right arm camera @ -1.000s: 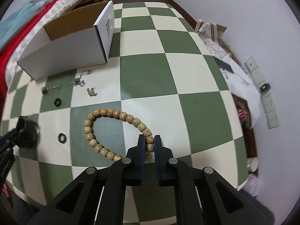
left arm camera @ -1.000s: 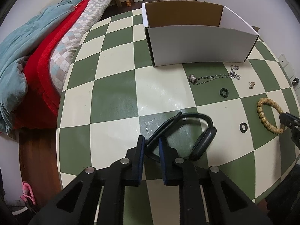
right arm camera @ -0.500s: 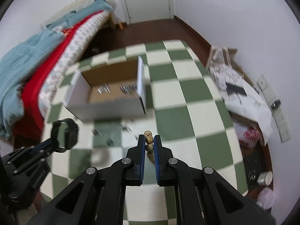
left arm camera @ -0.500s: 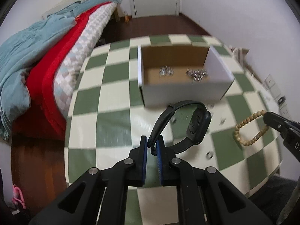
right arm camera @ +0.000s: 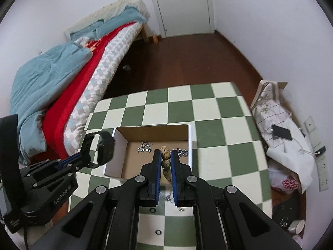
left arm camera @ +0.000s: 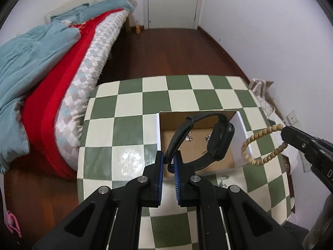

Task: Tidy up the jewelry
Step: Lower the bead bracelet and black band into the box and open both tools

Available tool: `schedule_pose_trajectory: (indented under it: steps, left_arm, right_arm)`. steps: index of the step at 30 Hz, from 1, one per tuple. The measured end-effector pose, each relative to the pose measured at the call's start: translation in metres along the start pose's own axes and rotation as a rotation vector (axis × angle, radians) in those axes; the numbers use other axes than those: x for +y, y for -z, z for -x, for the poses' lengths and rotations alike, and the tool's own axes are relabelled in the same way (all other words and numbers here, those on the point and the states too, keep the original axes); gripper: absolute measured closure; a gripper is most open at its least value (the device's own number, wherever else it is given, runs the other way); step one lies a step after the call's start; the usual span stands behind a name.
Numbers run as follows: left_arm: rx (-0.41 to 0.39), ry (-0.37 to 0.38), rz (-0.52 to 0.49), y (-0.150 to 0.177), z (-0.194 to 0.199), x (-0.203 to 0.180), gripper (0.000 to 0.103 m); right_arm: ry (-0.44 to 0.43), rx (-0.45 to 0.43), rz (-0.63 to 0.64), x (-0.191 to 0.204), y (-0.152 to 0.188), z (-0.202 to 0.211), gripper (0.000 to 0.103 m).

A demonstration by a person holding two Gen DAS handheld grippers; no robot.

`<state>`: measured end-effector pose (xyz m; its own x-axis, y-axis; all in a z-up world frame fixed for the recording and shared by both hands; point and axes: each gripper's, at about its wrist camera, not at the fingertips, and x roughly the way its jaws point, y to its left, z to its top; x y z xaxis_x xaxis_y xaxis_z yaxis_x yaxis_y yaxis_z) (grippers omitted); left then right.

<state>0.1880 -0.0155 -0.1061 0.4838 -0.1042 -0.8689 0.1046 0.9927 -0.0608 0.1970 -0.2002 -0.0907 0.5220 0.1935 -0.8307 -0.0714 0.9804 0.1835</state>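
Both grippers have risen off the checkered table: left gripper pinching the black watch, right gripper clamping the bead bracelet, above the cardboard box. Released now, the bracelet, hanging over the right wall, could drop outside.

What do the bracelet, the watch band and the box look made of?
Bracelet: likely wood or seed, matte tan speckled beads. Watch band: probably rubber or silicone, matte black, bending smoothly. Box: cardboard, brown inside, white outside.

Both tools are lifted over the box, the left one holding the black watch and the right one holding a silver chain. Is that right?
Not quite. The right tool holds a wooden bead bracelet, not a silver chain; the left wrist view shows its loop. The left tool does hold the black watch over the box.
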Motion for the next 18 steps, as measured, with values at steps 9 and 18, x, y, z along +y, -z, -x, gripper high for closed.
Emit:
schedule_pose_trajectory:
  steps: [9, 18]
  left_arm:
    - [0.141, 0.057, -0.008, -0.025, -0.053, 0.0, 0.096]
    - [0.181, 0.076, 0.018, -0.03, -0.069, 0.001, 0.085]
  right_arm:
    - [-0.089, 0.128, -0.061, -0.004, -0.014, -0.055, 0.094]
    - [-0.125, 0.28, -0.1, -0.019, -0.003, -0.09, 0.057]
